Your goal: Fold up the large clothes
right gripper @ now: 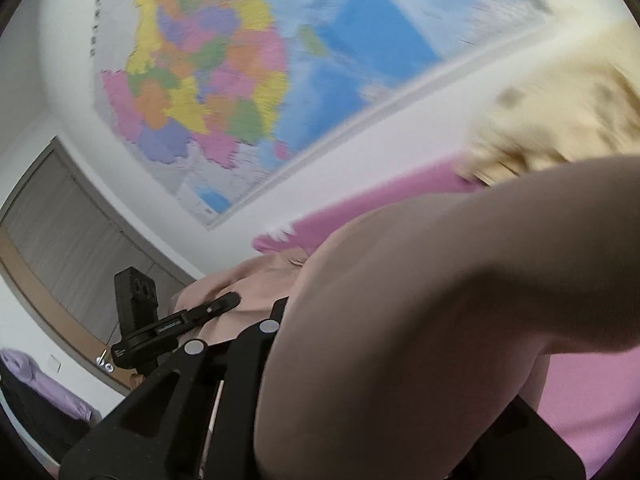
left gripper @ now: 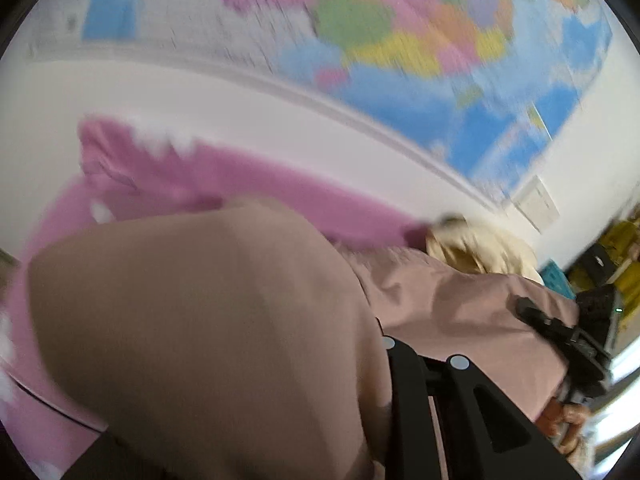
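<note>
Beige-pink garment fills the near field of both wrist views, bulging over the jaws and hiding the fingertips. It hangs lifted between the two tools, above a pink bedsheet, with a cream patterned garment lying on the sheet behind it. Large wall map and white wall behind are motion-blurred, so the rig is not still. Left gripper: jaws drawn nearly together, a thin strip of pale cloth visible in the slot between them; read as clamped on the garment's edge. Right gripper: likewise nearly closed, with a pale sliver in the slot and cloth draped over its right finger; read as pinching the same garment. In the right wrist view the left tool's finger shows against the cloth, near the right one. Judgement: step in hand is lifting the piece clear to spread it before the first fold. To do it well: keep both pinches firm, draw the hands apart until the held edge runs taut and level, raise evenly so neither side sags, and let the hem swing free of the cream garment. Risk: thin grip slipping if tugged unevenly.
</note>
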